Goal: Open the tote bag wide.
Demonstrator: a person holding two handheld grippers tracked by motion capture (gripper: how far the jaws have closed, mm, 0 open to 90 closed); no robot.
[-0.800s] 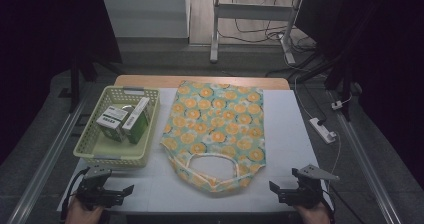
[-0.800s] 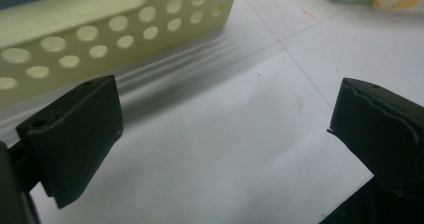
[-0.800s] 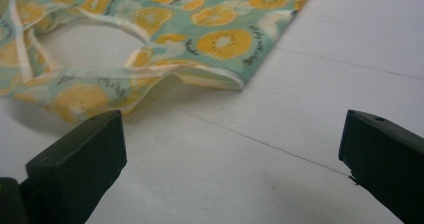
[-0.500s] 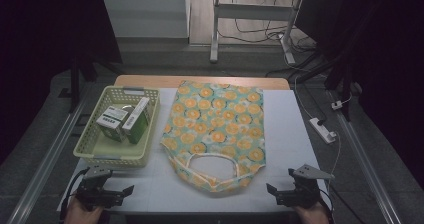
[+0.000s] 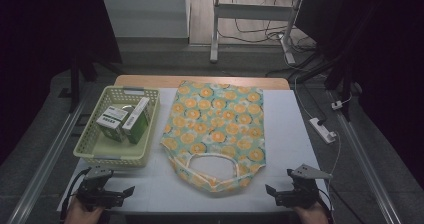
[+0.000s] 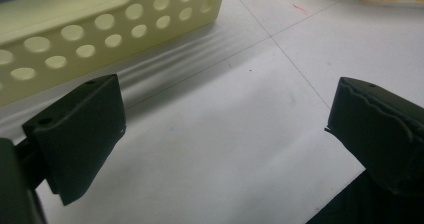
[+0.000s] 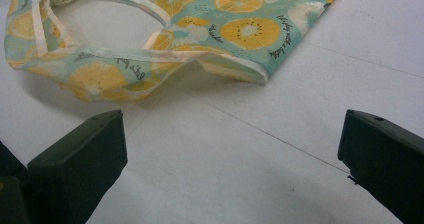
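Nothing packed yet: both my tools, left tool [image 5: 126, 190] and right tool [image 5: 270, 190], gape wide and empty; fruit-print bag [image 5: 216, 126] ahead, boxes [image 5: 125, 121] in basket [image 5: 87, 146].

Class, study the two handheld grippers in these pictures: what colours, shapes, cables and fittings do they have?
The left gripper and the right gripper are both black, each with two blocky, flat-faced jaws. A grey three-cornered plate tops each one. Dark cables trail from both gripper bodies.

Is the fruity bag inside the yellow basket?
No, the fruity bag lies flat on the white table beside the yellow basket, which holds small boxes.
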